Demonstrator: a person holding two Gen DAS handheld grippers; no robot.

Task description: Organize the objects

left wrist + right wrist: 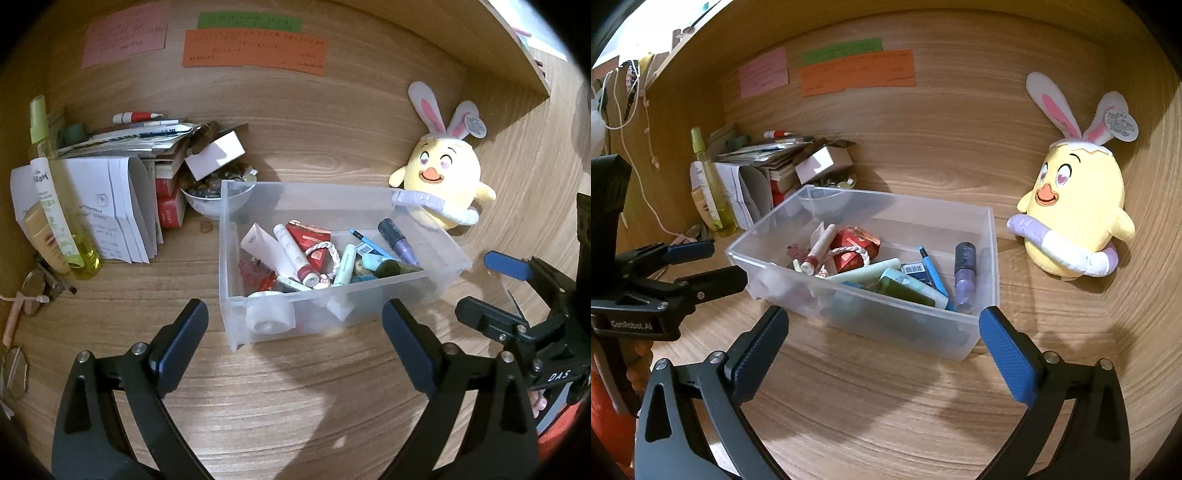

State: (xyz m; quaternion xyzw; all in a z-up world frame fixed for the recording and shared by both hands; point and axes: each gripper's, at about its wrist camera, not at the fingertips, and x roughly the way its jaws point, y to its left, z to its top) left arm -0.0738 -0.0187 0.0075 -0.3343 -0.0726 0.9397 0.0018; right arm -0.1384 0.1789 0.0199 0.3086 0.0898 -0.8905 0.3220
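Far left on the worktop (295, 398): tall yellow spray bottle (55, 192), upright, just beside folded papers (118, 206) and a heap of books (147, 140). Behind the heap, a white bowl (207, 206) of small bits, touching the bin's back left corner. Left gripper (295, 328) released, jaws wide and empty, hovering just short of the bin's near wall. Centre: clear bin (436, 280) resting on the worktop, holding tubes, a red packet (312, 236), a blue pen (369, 243) and a purple bottle (400, 238), all lying loose. Right gripper (882, 332) likewise released, nothing between its pads, facing the bin's near right corner. Far right: yellow plush (1075, 214) with rabbit ears, leaning against the back panel, just beside the bin. Above, on the panel: pink, green and orange notes (857, 72).
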